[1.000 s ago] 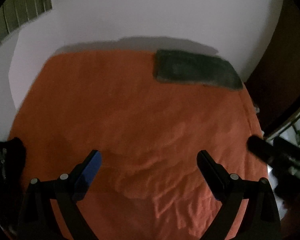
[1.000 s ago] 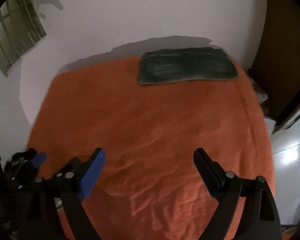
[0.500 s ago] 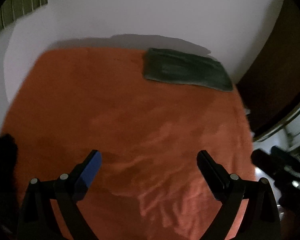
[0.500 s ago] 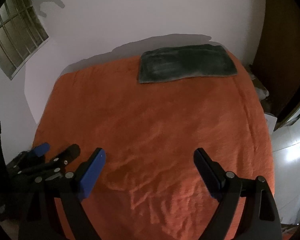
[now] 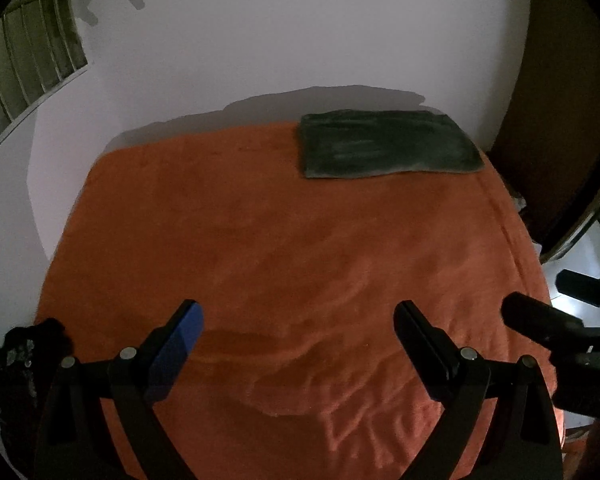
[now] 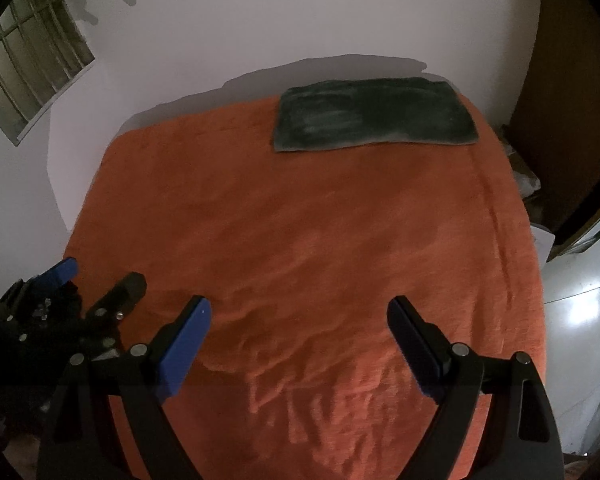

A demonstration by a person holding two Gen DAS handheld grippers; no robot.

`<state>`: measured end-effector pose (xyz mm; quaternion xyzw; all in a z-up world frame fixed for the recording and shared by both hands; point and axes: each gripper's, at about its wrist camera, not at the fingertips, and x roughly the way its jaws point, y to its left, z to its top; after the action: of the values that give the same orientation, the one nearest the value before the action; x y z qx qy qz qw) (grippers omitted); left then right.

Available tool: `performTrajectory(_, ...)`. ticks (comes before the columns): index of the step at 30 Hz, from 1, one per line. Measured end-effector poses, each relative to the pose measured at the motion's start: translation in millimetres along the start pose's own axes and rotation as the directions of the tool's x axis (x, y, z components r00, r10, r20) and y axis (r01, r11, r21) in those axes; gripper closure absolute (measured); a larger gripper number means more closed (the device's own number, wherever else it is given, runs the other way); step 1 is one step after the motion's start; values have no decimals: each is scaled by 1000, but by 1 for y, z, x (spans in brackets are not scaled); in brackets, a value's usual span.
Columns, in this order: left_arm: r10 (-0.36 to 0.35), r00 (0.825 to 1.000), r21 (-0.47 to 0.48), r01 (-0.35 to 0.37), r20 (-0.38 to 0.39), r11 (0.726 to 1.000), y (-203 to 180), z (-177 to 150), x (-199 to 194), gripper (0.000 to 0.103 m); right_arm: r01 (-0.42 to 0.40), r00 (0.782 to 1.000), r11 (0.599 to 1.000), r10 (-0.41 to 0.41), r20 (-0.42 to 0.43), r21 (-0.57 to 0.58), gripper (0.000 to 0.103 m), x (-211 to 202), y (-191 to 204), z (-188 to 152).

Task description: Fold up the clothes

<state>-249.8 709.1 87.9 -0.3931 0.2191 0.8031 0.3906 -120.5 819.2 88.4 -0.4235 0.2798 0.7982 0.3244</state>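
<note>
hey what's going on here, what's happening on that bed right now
A person holds a two-finger gripper in each hand over a bed covered by an orange blanket. The left gripper and the right gripper both stand open with nothing between their fingers, pointing down at the rumpled near part of the blanket. A dark green folded cloth lies flat at the far end near the wall. A dark crumpled item sits at the bed's near left edge; it is too dim to identify. Nothing is being gripped at this moment.

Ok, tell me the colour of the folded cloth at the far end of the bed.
Dark green folded cloth, clearest in the right wrist view.
</note>
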Motion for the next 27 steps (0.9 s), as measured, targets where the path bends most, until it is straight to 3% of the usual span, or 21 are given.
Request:
performTrajectory(3,-33,999,-4,33,9,999,6,-1,-5,6,18,1000,1000,-18,9,-22,14,1,2,0)
performTrajectory(16,-20,1000,-14,20,-24,1000,16,-4,1,6,16,1000,999,-16,3,-33,14,13,12,0)
performTrajectory(20,-48,998,-32,46,-46,998,17,-4,8,6,11,1000,999,-11,1,-43,14,14,12,1)
performTrajectory(27,-44,999,-42,43,-31,998,18,-5,7,6,12,1000,999,-12,-2,-43,14,15,14,-1)
